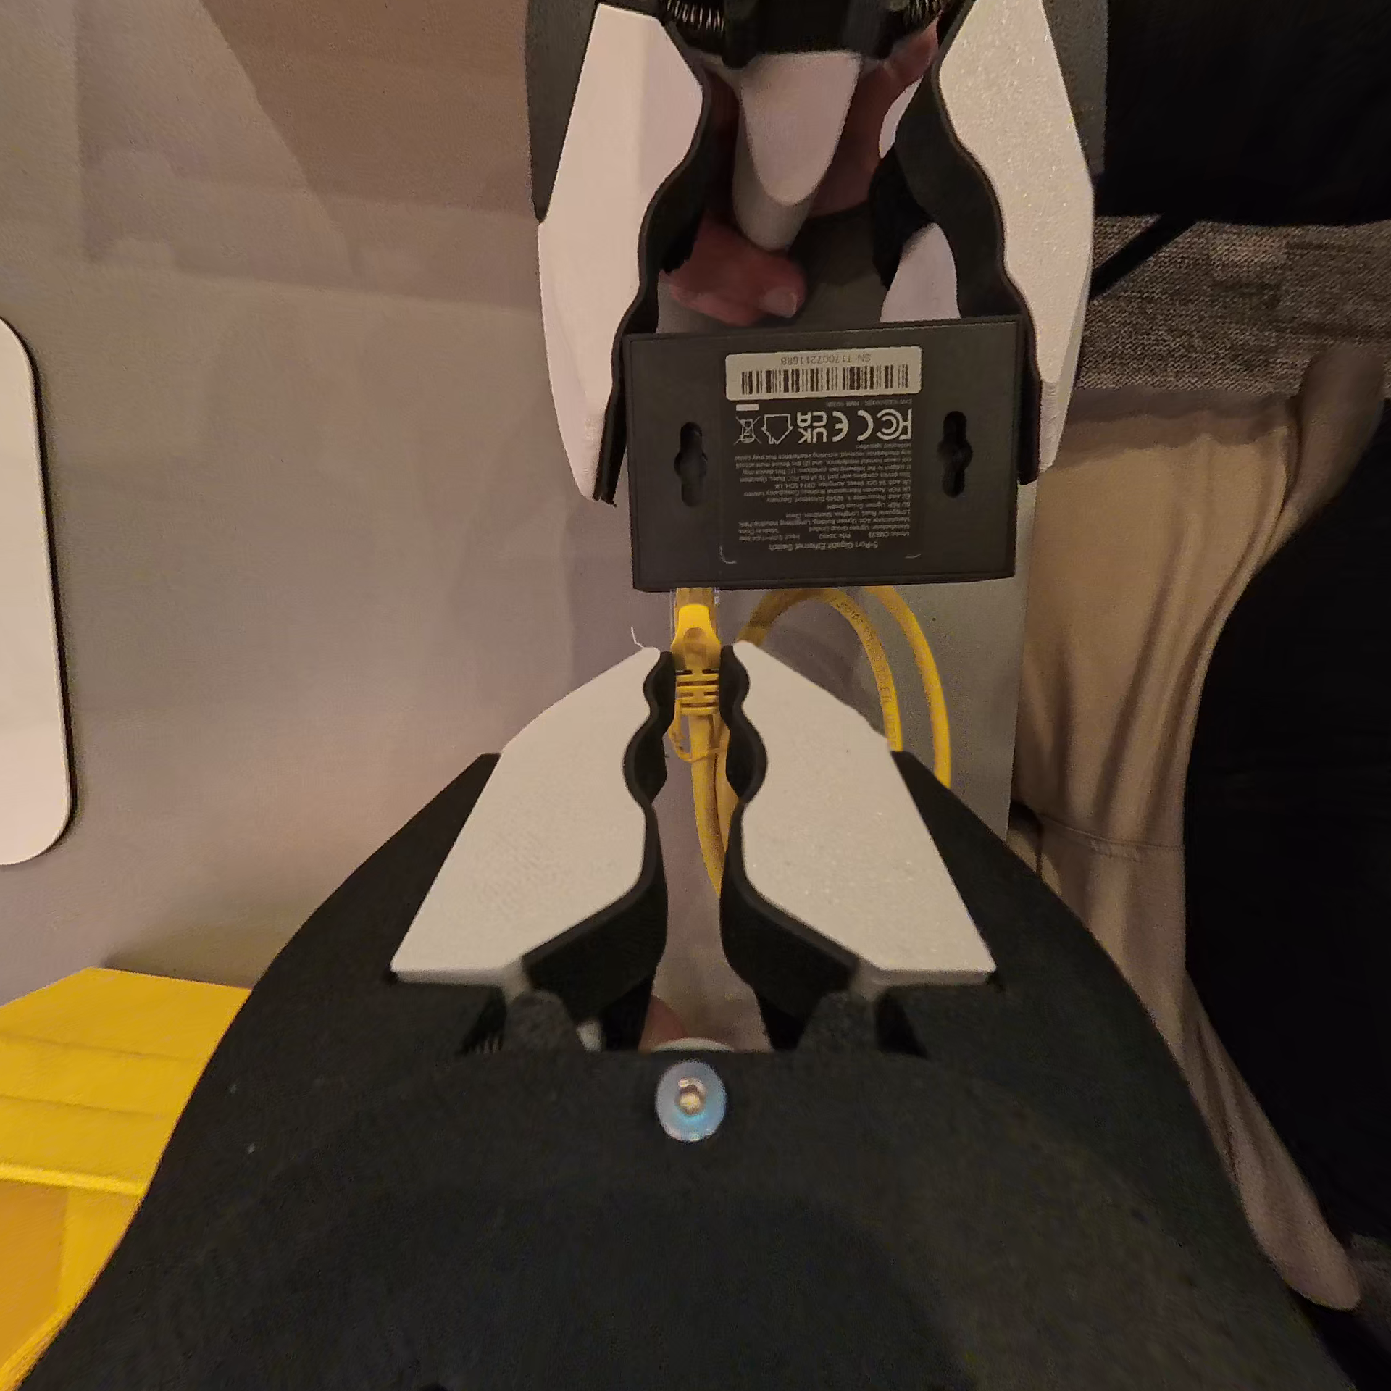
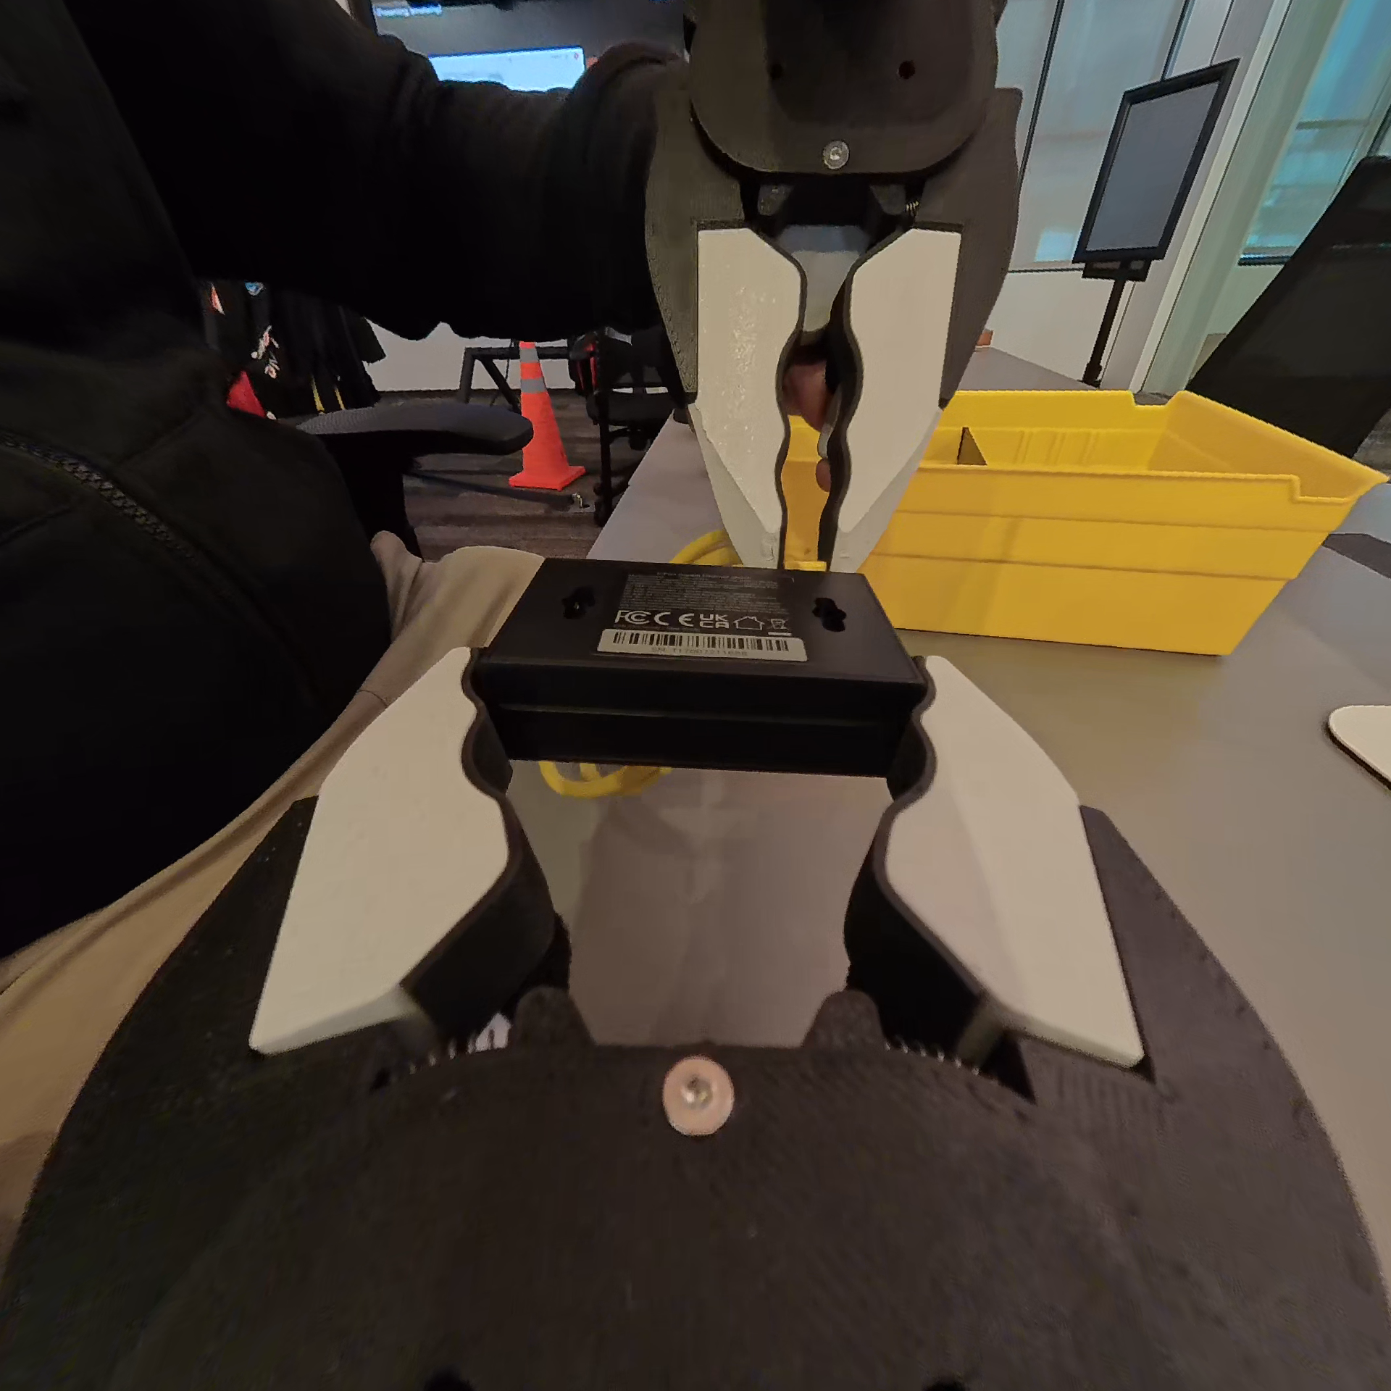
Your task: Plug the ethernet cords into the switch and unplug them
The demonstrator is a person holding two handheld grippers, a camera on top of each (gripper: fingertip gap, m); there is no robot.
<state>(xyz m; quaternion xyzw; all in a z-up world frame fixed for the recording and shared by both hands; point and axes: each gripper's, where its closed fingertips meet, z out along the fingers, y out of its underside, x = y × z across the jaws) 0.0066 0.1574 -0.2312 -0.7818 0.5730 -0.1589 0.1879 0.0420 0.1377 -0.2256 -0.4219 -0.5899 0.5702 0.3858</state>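
Observation:
My right gripper [image 2: 696, 692] is shut on the two short ends of a black ethernet switch [image 2: 696, 655], held underside up above the table, its barcode sticker facing up. The switch [image 1: 824, 459] and the right gripper [image 1: 820, 482] also show in the left wrist view. My left gripper [image 1: 696, 666] is shut on the boot of a yellow ethernet cord [image 1: 696, 677]. The plug points at the switch's near edge; I cannot tell whether it sits in a port. The cord loops [image 1: 903, 677] below the switch. In the right wrist view the left gripper [image 2: 805, 553] stands just behind the switch.
A grey table [image 2: 1129, 753] lies below. A yellow bin [image 2: 1091, 542] stands behind the switch to the right; it also shows in the left wrist view [image 1: 90, 1091]. A white pad [image 2: 1362, 738] lies at the right edge. A person's dark sleeve [image 2: 339, 188] and tan trousers [image 1: 1129, 677] are close by.

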